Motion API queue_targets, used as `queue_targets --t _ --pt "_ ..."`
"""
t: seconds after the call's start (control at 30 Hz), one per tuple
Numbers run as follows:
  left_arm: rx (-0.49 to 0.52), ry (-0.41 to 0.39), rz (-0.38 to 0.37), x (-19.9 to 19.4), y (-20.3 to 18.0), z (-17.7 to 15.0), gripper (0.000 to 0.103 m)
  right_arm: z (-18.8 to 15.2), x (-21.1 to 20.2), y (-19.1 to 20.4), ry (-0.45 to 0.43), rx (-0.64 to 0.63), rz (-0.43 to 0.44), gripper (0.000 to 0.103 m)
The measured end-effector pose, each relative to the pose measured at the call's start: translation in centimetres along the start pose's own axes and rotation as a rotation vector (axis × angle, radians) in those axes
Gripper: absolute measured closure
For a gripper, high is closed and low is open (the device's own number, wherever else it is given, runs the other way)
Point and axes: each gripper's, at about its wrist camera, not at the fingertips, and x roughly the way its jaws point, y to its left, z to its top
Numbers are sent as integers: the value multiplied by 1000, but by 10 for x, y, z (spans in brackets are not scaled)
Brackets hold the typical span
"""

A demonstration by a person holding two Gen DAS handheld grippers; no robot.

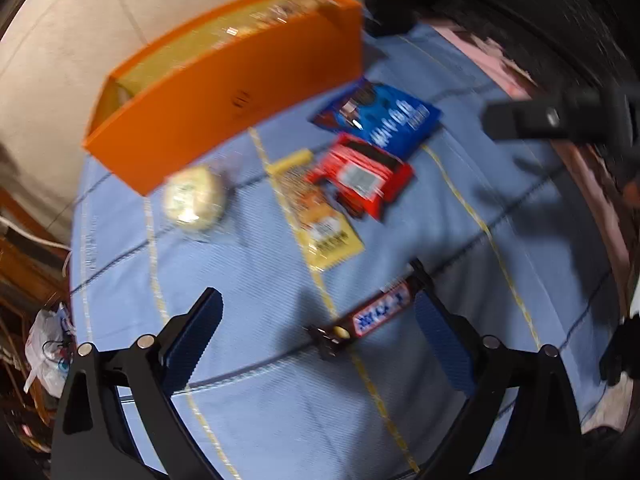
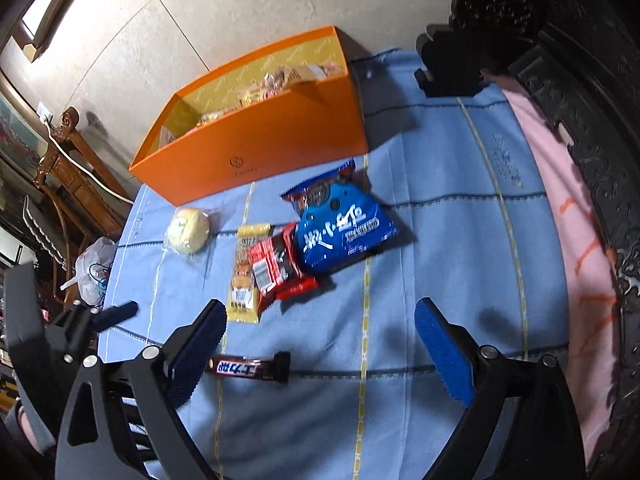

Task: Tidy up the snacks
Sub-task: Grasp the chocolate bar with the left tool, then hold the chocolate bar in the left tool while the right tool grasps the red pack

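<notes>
A blue cloth covers the table, and an orange box stands at its far edge, in the upper middle of both views, with some wrapped snacks already inside. In front of the box the loose snacks lie on the cloth: a round bun in clear wrap at the left, then a yellow packet, a red packet lying partly over it, and a blue bag that overlaps the red one. A dark chocolate bar lies apart from them, lower in the frame. The right gripper has its fingers wide apart and holds nothing; the bar lies just beside its left finger. The left gripper is also spread wide over the cloth, empty, and the bar lies between its fingers, near the right one.
</notes>
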Motion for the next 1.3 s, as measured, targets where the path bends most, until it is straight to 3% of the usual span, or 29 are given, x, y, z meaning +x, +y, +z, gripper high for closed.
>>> queue_targets --t 0.1,0.3,0.43,0.67,0.73,0.87,0.93,1.17,1.3 --pt "50 24 -34 12 -11 -4 25 -4 1 -2 10 6 4 8" --pt "81 76 -67 38 -13 -7 26 -4 5 -8 22 25 -2 8" --pt "97 90 -86 49 -13 -5 34 -2 10 -11 32 39 -2 8" --pt "117 101 -120 63 -14 1 37 0 19 -8 60 32 -2 7" --pt "114 128 -156 69 -15 0 68 1 21 -7 64 30 -1 7" --pt "125 106 -148 72 -17 -1 76 3 23 -4 71 24 2 7" --pt "95 111 -173 71 -12 -2 85 3 25 -2 77 19 6 7" --pt "-74 59 -221 42 24 -11 85 8 42 14 107 -62 -36 7" --pt "-136 47 -214 30 39 -13 85 15 54 41 90 -178 -65 8"
